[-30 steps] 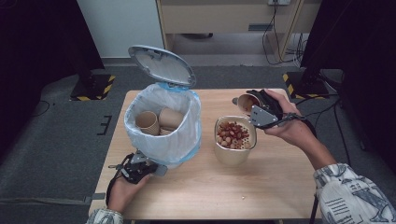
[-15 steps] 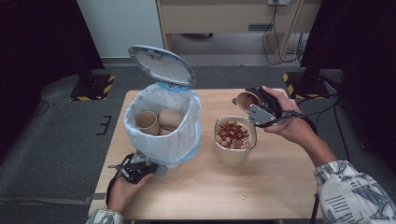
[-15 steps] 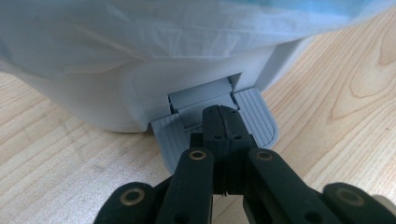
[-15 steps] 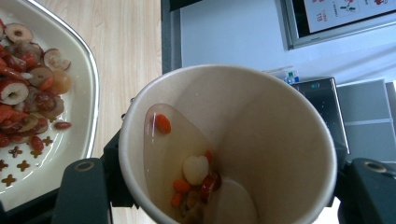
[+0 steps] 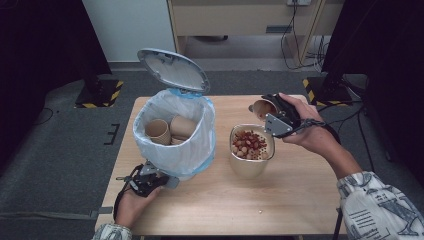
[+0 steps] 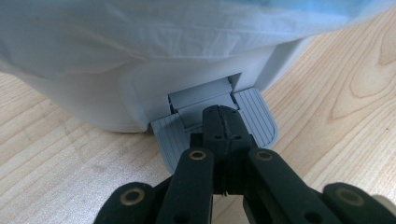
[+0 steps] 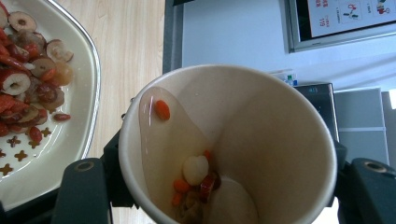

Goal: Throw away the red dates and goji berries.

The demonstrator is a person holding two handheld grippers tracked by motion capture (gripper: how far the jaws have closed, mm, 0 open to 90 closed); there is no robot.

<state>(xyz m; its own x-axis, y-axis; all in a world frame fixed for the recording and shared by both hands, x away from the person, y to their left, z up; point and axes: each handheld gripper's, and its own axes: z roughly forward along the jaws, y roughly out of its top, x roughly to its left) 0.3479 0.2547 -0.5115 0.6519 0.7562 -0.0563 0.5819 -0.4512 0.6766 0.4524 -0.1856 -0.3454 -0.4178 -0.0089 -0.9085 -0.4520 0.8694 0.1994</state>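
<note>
Right tool (image 5: 270,111) clamps a tipped paper cup (image 7: 229,144) holding liquid and fruit bits; left tool (image 6: 224,123) together.

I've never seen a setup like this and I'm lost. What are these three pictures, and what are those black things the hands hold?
A person at a wooden table holds a pair of black tongs in each hand. One picture looks down from above; the other two come from cameras riding on the tongs.

The left tongs, jaws shut, press on the grey pedal of a white bin. Its lid stands open, and paper cups lie inside its bag.

The right tongs grip a tilted paper cup with some liquid and fruit bits left in it, beside a bowl of strained fruit pieces.
</note>
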